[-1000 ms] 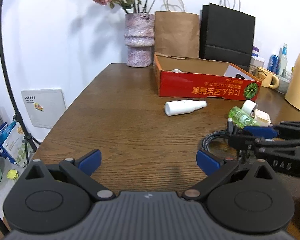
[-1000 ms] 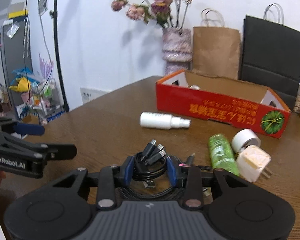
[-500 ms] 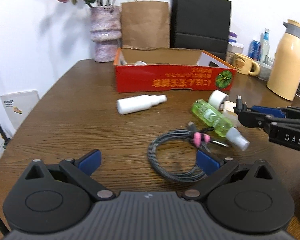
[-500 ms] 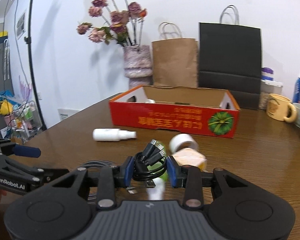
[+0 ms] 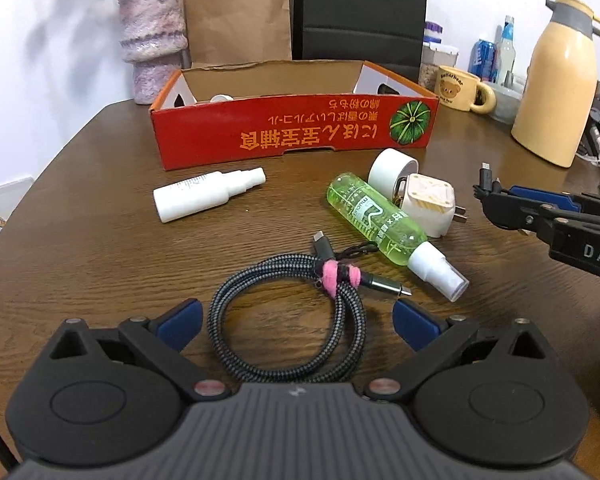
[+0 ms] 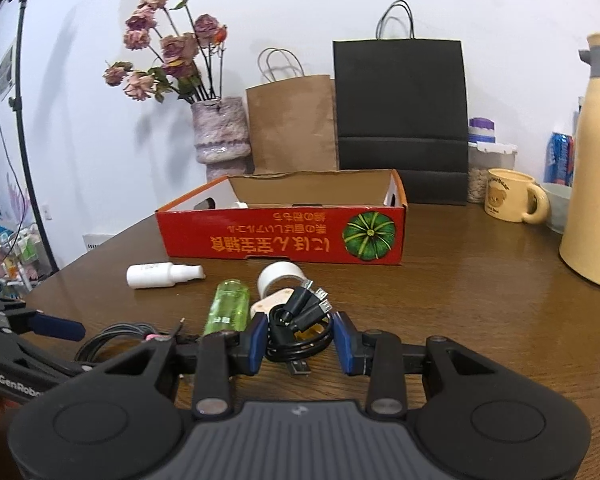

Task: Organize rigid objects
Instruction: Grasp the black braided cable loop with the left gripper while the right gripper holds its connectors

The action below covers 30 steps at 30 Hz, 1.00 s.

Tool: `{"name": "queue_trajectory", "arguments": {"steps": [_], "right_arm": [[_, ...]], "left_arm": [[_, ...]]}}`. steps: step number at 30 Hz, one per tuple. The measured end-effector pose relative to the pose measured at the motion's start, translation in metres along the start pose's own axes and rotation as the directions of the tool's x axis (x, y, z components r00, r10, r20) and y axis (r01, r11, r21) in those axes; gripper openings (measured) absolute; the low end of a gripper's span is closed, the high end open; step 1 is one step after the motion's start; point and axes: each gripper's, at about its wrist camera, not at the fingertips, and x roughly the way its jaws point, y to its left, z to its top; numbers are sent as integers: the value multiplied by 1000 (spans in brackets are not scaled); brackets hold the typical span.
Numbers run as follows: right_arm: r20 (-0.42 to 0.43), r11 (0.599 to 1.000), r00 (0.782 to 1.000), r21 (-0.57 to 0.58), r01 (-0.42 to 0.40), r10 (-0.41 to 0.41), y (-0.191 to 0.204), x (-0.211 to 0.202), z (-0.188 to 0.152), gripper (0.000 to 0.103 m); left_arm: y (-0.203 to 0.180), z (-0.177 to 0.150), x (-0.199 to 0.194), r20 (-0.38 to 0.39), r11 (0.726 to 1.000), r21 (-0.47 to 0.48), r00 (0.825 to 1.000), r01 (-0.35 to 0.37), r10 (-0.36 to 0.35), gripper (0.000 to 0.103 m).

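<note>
My right gripper (image 6: 300,340) is shut on a coiled black cable bundle (image 6: 300,326), held above the table in front of the red cardboard box (image 6: 284,236). In the left wrist view that gripper (image 5: 485,192) comes in from the right with cable plugs sticking up. My left gripper (image 5: 296,318) is open, its blue pads on either side of a braided grey cable (image 5: 292,320) tied with a pink strap. On the wooden table lie a white spray bottle (image 5: 204,196), a green spray bottle (image 5: 384,224), a white tape roll (image 5: 392,168) and a cream plug adapter (image 5: 428,204).
Behind the box (image 5: 292,128) stand a purple vase (image 5: 152,36), a brown paper bag (image 5: 236,16) and a black bag (image 5: 360,8). A bear mug (image 5: 460,88), cans and a cream thermos jug (image 5: 556,80) crowd the right rear. A lamp stand (image 6: 24,120) rises at left.
Both grippers swung to the right across the table. The braided cable now lies between my left gripper's open pads. The right gripper kept its hold on the black cable bundle.
</note>
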Motion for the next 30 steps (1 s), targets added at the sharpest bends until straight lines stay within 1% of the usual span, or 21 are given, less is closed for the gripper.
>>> {"name": "queue_trajectory", "arguments": {"steps": [6,9,19,20,21,22,27,30], "right_arm": [[2,1000,1000,10,4,-4,-1,2,-3,35],[-4,1000,1000,12,5,-4,0,4,-5,35],[-4,1000,1000,8,6,-6,1,4,-7,35],[-3,1000,1000,7,6,-6,2,3,-7,35],[-2,1000,1000,7,7,-7,2,3,-7,35],[1,1000,1000,7,10,-10,2,3,-7,35],[3,1000,1000,9,14,-14,3,2,-9,35],[3,1000,1000,7,15,-15,3,1,-9,35]], "left_arm": [[2,-3,14,-36,1000,-12,999,-13,13,103],[1,-5,16,-28,1000,-1,999,-19,19,103],[0,-7,17,-4,999,-13,999,-32,32,103],[0,-7,16,1,999,-14,999,-32,32,100],[0,-8,14,11,999,-16,999,-32,33,93],[-1,-8,13,18,999,-17,999,-36,36,91],[-1,-10,10,23,998,-30,999,-48,49,90],[3,-10,8,23,997,-54,998,-55,56,90]]}}
